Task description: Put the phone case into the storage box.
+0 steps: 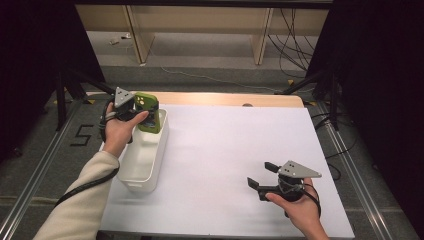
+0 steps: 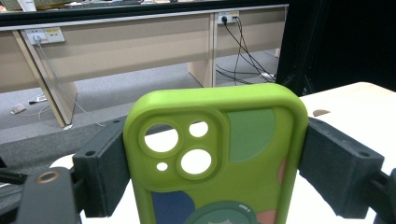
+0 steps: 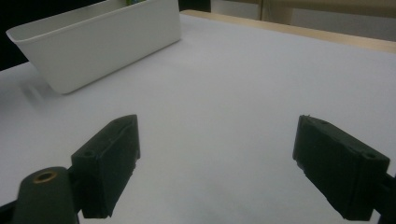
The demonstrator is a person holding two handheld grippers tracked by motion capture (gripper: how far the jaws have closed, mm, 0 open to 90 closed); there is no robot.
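The right gripper (image 1: 263, 176) hovers over the white worktop (image 1: 225, 150), jaws wide apart and empty. Farther off, the left gripper (image 2: 212, 161) clamps a green phone case (image 2: 215, 154), its lower end cut off, above the white bin (image 1: 145, 157).

**Layout on the table, by place in the frame**

Table top (image 1: 235, 150) across the middle of the high view, floor and desk legs behind it at the top. Bin (image 1: 145, 155) on the table at left of centre, long side running toward the top of the frame. Left gripper (image 1: 142, 112) at upper left, over the bin's far end, phone case (image 1: 148, 112) between its jaws, held upright above the bin's rim. Right gripper (image 1: 264, 174) at lower right, well apart from the bin, bare table between them. In the right gripper view, bin (image 3: 102, 42) at upper left, beyond the spread jaws.
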